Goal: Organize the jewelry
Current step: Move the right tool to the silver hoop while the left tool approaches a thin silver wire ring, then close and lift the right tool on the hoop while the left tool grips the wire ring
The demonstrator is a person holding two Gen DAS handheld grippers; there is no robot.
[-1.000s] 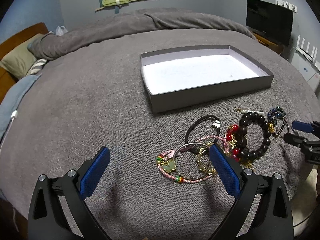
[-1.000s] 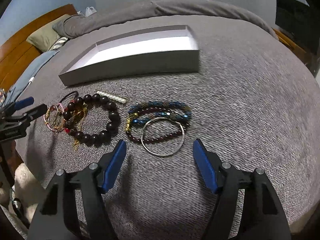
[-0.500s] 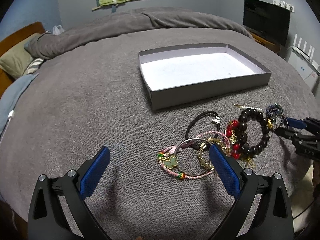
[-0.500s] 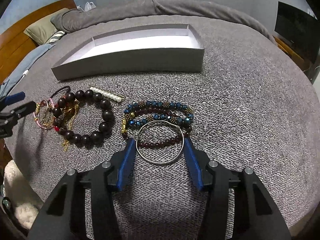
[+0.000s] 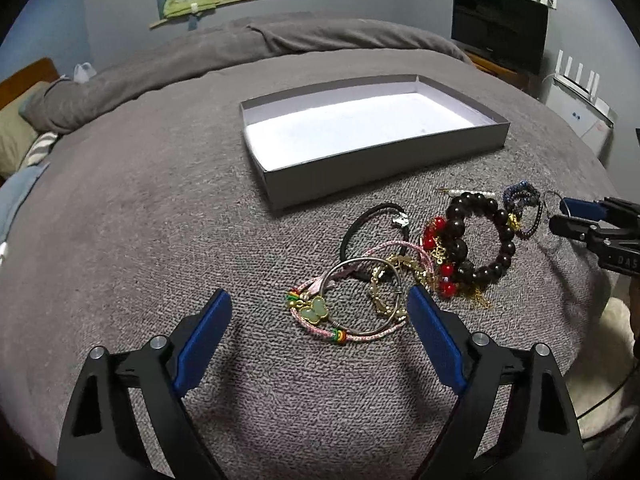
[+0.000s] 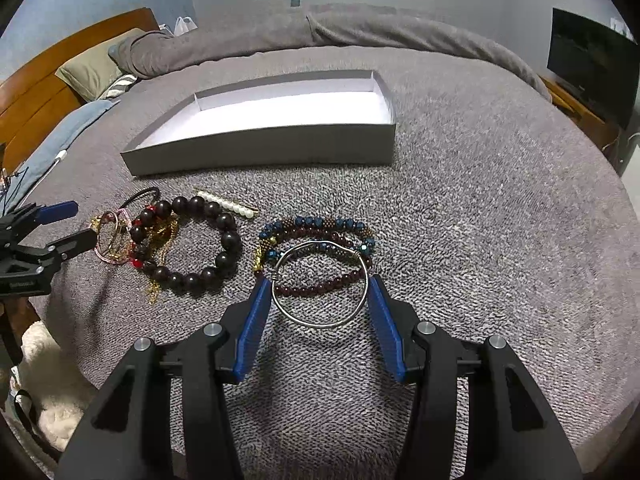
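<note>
The right gripper [image 6: 318, 294] was seen clamped on a silver bangle [image 6: 320, 322], its blue pads pressed against the ring's two sides; the jaws had just been closing, with the bangle between them. The bangle lay over a blue bead bracelet [image 6: 316, 224] and a dark red bead bracelet [image 6: 320, 288] on the grey blanket [image 6: 480, 240].

The left gripper [image 5: 318, 316] was held spread wide above the blanket, though its jaws had just been narrowing slightly. Between them lay a pink cord bracelet [image 5: 352, 334] with a green butterfly charm [image 5: 314, 312], a second silver bangle [image 5: 340, 272] and a gold chain [image 5: 378, 300]; the right pad stood just beside this cluster, and whether it touched could not be told. Nothing was gripped.

Beyond, a black cord [image 5: 360, 224], a big dark bead bracelet [image 5: 480, 240] with red beads [image 5: 434, 236], and a pearl pin [image 6: 228, 204] were seen. An open grey box [image 5: 380, 168], white inside, stood further back with no jewelry in it.
</note>
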